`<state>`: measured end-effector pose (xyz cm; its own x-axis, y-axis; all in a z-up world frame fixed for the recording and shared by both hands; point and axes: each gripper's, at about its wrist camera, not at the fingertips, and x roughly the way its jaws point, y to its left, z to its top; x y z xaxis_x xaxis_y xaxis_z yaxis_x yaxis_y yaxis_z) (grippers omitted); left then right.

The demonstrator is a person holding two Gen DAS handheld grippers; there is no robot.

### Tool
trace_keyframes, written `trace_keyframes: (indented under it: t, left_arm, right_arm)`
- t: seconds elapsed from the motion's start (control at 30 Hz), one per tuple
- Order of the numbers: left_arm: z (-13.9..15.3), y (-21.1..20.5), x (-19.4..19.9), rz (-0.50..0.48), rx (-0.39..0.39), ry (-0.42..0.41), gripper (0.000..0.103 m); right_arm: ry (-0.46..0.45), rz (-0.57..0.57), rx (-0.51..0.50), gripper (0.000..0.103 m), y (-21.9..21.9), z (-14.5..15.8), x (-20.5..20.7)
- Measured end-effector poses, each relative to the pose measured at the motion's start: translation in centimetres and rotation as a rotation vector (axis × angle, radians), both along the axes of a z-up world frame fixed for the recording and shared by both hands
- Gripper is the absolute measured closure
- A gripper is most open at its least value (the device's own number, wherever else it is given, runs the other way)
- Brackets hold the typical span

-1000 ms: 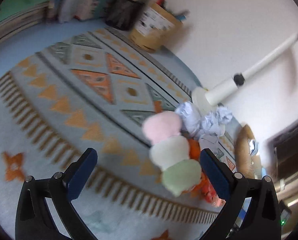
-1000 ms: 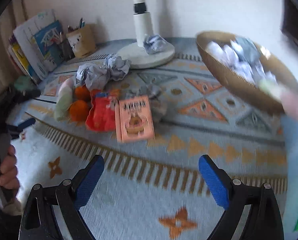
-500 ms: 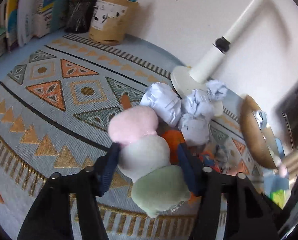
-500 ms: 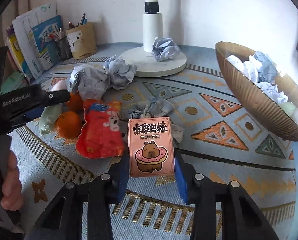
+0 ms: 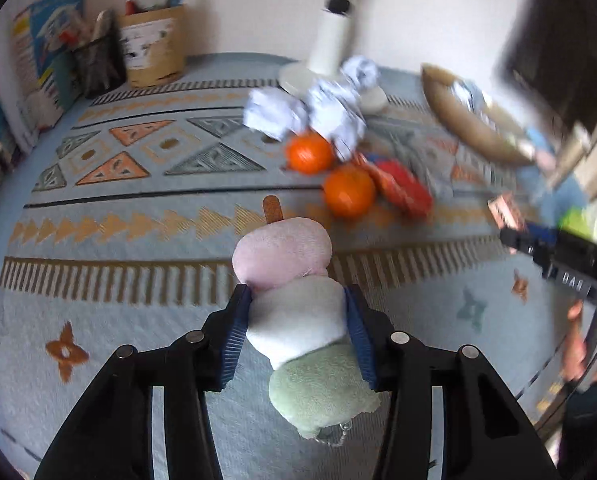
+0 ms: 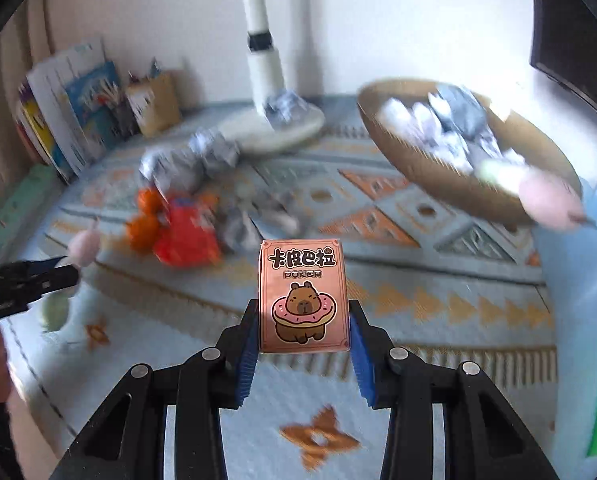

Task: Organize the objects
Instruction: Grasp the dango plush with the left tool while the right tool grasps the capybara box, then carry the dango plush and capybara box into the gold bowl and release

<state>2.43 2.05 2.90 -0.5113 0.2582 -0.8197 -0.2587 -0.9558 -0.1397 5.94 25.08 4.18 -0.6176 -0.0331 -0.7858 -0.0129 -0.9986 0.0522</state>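
Plush [image 5: 288, 280] fills my left view: my left jaws [image 5: 297, 334] clamp its white middle ball, pink end forward, green end hanging toward me, so it rides lifted above the rug [image 5: 118, 240]. Two oranges [image 5: 348, 191] and crumpled paper [image 5: 298, 112] lie beyond.

Right view: my right jaws [image 6: 303, 344] pinch the card box [image 6: 303, 294] by its side edges, upright, face toward me, clear of the rug. I judge both are bound for the basket [image 6: 458, 188], already holding paper, at upper right.
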Motion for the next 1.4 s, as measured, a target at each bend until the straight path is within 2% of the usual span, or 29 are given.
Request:
trace_keyframes:
  t: [0.03, 0.1, 0.17, 0.2, 0.23, 0.27, 0.33, 0.4, 0.47, 0.57, 0.63, 0.7, 0.73, 0.77, 0.83, 0.93, 1.03, 1.13, 1.27, 1.4]
  left_arm:
    - [-0.4, 0.5, 0.2, 0.011, -0.021, 0.011, 0.049]
    - [-1.2, 0.8, 0.1, 0.052, -0.044, 0.008, 0.047]
    - [-1.3, 1.1, 0.5, 0.082, -0.047, 0.029, 0.033]
    - [-1.4, 1.0, 0.7, 0.098, -0.045, 0.034, 0.02]
    - [-1.5, 1.0, 1.0, 0.114, -0.038, 0.042, 0.019]
    - [-1.6, 1.1, 1.1, 0.119, -0.037, 0.046, 0.019]
    - [-1.6, 1.5, 1.3, 0.128, -0.074, 0.065, 0.019]
    - [-1.6, 1.5, 1.2, 0.14, -0.083, 0.082, 0.019]
    - [-1.9, 1.5, 1.0, 0.154, -0.078, 0.061, 0.02]
    - [-2.0, 1.6, 1.1, 0.147, -0.082, 0.073, 0.032]
    - [-2.0, 1.9, 1.3, 0.139, -0.091, 0.086, 0.046]
    - [-1.9, 2.4, 1.5, 0.129, -0.104, 0.099, 0.05]
    - [-1.9, 2.4, 1.6, 0.13, -0.109, 0.104, 0.051]
    - [-1.8, 2.4, 1.6, 0.13, -0.108, 0.11, 0.053]
    - [-1.4, 2.1, 1.8, 0.13, -0.084, 0.121, 0.056]
    - [-0.2, 1.8, 2.7, 0.126, 0.003, 0.152, 0.056]
    - [1.3, 2.6, 3.1, 0.118, 0.028, 0.179, 0.056]
    - [3.5, 4.1, 3.1, 0.081, 0.068, 0.215, 0.056]
    - [7.1, 7.5, 1.8, 0.017, 0.065, 0.286, 0.056]
    - [11.3, 12.0, -1.7, -0.066, 0.117, 0.343, 0.056]
  right_arm:
    - [-0.012, -0.005, 0.005, 0.063, 0.2, -0.5, 0.2]
    - [-0.032, -0.019, -0.001, 0.063, 0.6, -1.4, 0.5]
    - [-0.048, -0.024, -0.006, 0.062, 0.9, -2.1, 0.9]
    - [-0.044, -0.022, 0.003, 0.061, 0.8, -2.0, 1.1]
    - [-0.05, -0.018, 0.01, 0.055, 0.8, -2.0, 1.2]
    - [-0.057, -0.017, 0.011, 0.042, 0.9, -2.0, 1.3]
    - [-0.05, -0.024, -0.006, 0.033, 1.3, -2.0, 1.7]
    - [-0.043, -0.026, -0.04, 0.033, 1.8, -2.1, 1.9]
    - [-0.045, -0.034, -0.049, 0.033, 1.9, -2.2, 1.8]
    - [-0.046, -0.037, -0.037, 0.033, 1.6, -2.2, 1.1]
    - [-0.051, -0.035, -0.002, 0.033, 0.9, -2.4, 0.8]
    - [-0.051, -0.038, 0.058, 0.033, 0.1, -2.6, 0.7]
    - [-0.046, -0.036, 0.072, 0.044, -0.2, -2.6, 0.7]
    - [-0.039, -0.028, 0.06, 0.06, -0.2, -2.5, 0.8]
    - [-0.034, -0.02, 0.043, 0.063, -0.5, -2.2, 0.9]
    - [-0.037, 0.017, -0.005, 0.063, -0.9, -1.9, 1.2]
    - [-0.006, 0.052, -0.089, 0.063, -0.9, -0.5, 2.0]
    - [0.045, 0.043, -0.128, 0.063, -0.1, 2.1, 2.6]
    - [0.177, 0.015, -0.123, 0.063, 2.4, 7.4, 4.0]
    - [0.33, -0.093, -0.124, 0.063, 7.1, 13.4, 4.9]
